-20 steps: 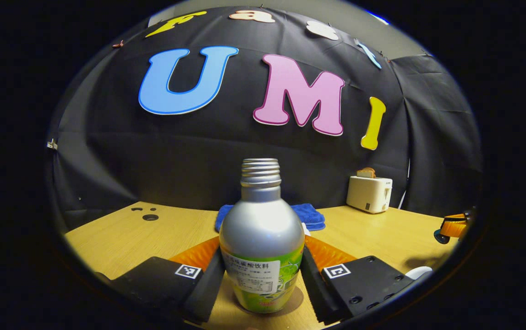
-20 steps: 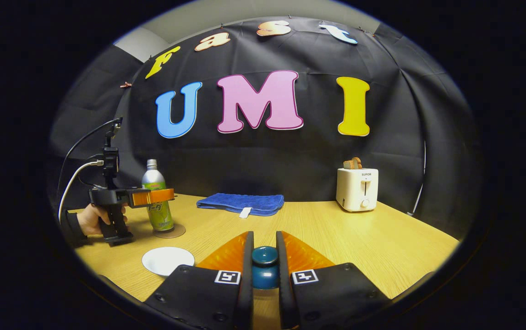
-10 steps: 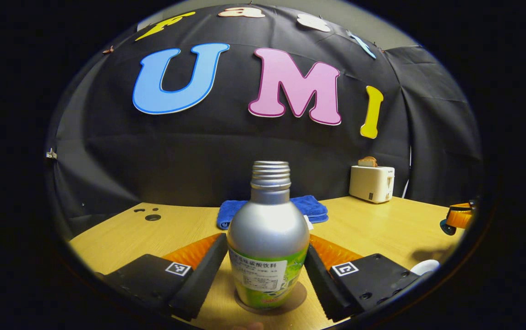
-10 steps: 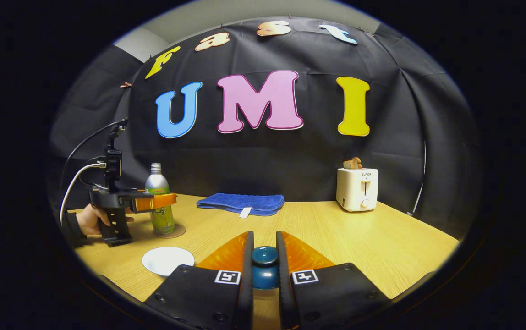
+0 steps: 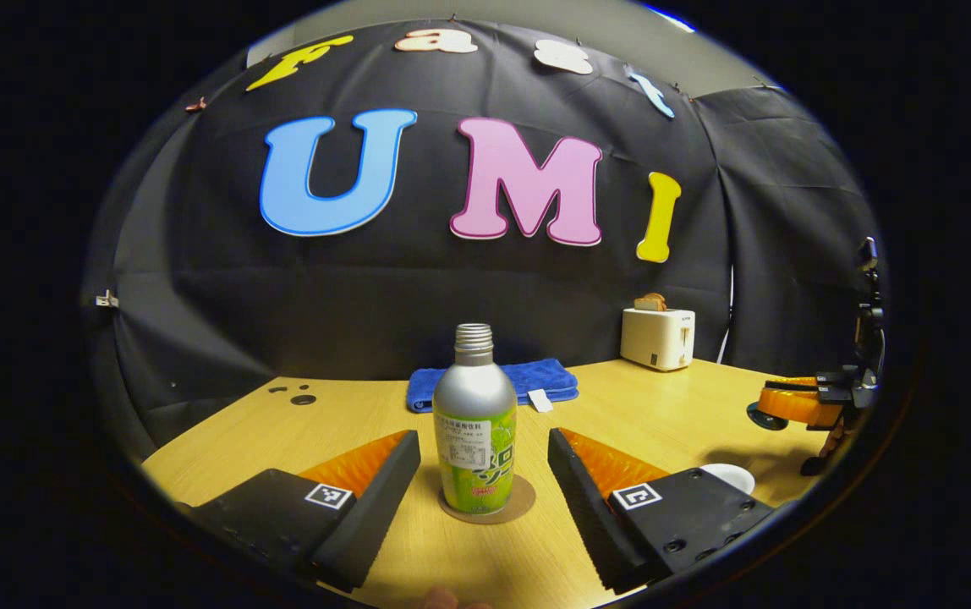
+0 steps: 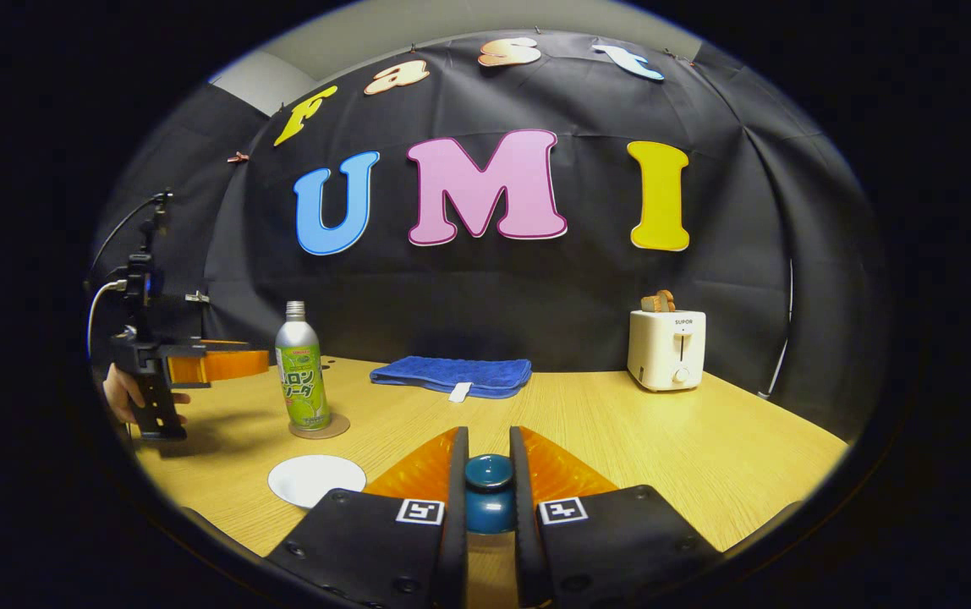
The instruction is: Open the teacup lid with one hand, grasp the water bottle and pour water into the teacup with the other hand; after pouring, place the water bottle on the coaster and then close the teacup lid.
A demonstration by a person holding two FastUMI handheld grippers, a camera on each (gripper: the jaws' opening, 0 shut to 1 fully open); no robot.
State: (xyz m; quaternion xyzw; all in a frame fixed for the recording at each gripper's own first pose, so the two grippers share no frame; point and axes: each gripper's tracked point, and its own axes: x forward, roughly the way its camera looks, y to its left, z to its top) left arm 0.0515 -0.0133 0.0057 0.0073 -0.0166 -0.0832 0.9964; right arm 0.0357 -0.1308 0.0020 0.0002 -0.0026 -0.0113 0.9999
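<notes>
A silver bottle (image 5: 475, 423) with a green label and no cap stands upright on a round brown coaster (image 5: 512, 507). My left gripper (image 5: 482, 436) is open just short of the bottle, its fingers wide apart and touching nothing. In the right gripper view the bottle (image 6: 301, 372) and coaster (image 6: 325, 428) are at the left, and a hand holds the left gripper (image 6: 227, 365) beside them. My right gripper (image 6: 488, 448) is shut on the knob of the teal lid (image 6: 488, 499). The white teacup (image 6: 316, 480) stands uncovered near the front of the table.
A folded blue towel (image 6: 450, 375) lies at the back middle of the wooden table (image 6: 663, 440). A white toaster (image 6: 666, 348) with bread in it stands at the back right. Small holes (image 5: 303, 398) mark the table's far left.
My left gripper opened off the bottle and drew back, leaving it standing on the coaster. The right gripper with the lid has stayed put.
</notes>
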